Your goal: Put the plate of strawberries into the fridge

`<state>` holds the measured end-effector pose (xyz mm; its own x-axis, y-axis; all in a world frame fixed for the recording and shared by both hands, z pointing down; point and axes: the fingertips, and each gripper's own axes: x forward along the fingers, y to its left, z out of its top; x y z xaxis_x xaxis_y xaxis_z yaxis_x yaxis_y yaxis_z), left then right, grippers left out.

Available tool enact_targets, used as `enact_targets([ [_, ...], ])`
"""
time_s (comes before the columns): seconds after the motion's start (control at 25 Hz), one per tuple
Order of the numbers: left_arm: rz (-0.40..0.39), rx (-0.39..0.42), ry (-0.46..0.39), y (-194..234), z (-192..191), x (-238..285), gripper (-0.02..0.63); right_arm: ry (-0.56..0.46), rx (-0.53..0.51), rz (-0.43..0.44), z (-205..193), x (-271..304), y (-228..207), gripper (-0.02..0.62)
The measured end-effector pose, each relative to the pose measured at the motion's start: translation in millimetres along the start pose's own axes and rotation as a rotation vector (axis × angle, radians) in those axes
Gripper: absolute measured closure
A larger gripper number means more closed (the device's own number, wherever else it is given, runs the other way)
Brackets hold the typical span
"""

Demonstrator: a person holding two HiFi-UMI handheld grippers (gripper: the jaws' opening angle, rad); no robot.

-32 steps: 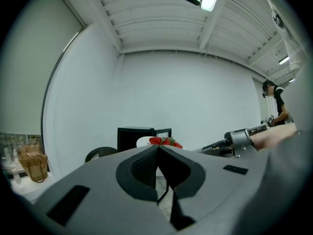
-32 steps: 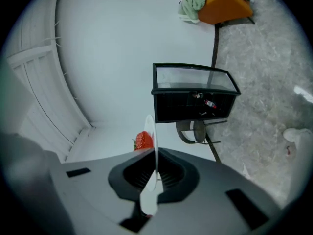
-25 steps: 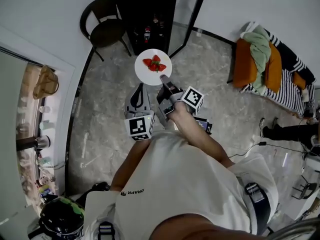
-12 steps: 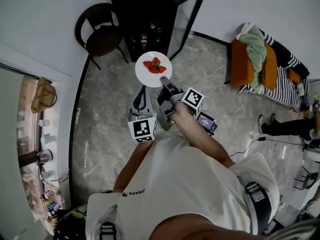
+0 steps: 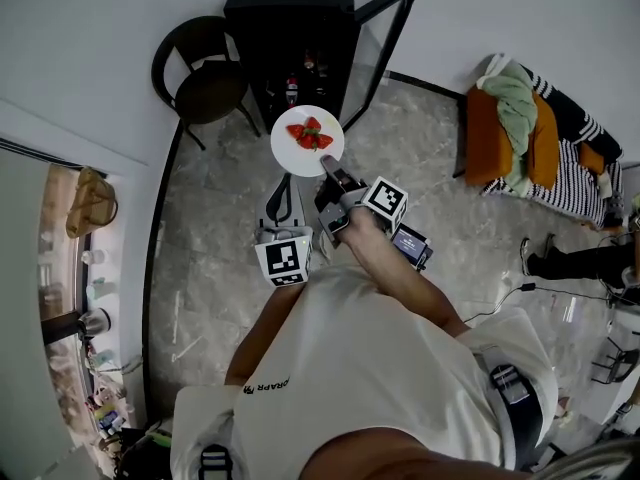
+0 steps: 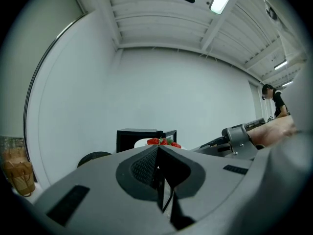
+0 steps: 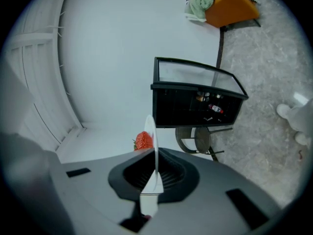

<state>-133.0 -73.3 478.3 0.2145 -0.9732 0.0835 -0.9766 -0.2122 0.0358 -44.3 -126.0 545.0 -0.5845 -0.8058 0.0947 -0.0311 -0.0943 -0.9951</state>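
Note:
A white plate with several red strawberries hangs in the air in front of the black fridge, whose glass door stands open to the right. My right gripper is shut on the plate's near rim. In the right gripper view the plate shows edge-on between the jaws, with a strawberry to its left. My left gripper is shut with nothing in it, and it points at the floor just left of the plate. In the left gripper view the strawberries peek above the jaws.
A dark round chair stands left of the fridge. Bottles sit on the fridge shelves. An orange seat with a green cloth and a striped blanket is at the right, and a person's legs are at the far right. The floor is grey marble.
The plate and both grippers have edged a little nearer the open fridge. Both grips are the same as before.

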Motion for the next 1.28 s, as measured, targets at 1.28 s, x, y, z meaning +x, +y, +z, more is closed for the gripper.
enact_targets([
  [1.28,0.064,0.069,0.027,39,16,189,0.604,0.079,0.010,-0.029,107,158,-1,0.574],
])
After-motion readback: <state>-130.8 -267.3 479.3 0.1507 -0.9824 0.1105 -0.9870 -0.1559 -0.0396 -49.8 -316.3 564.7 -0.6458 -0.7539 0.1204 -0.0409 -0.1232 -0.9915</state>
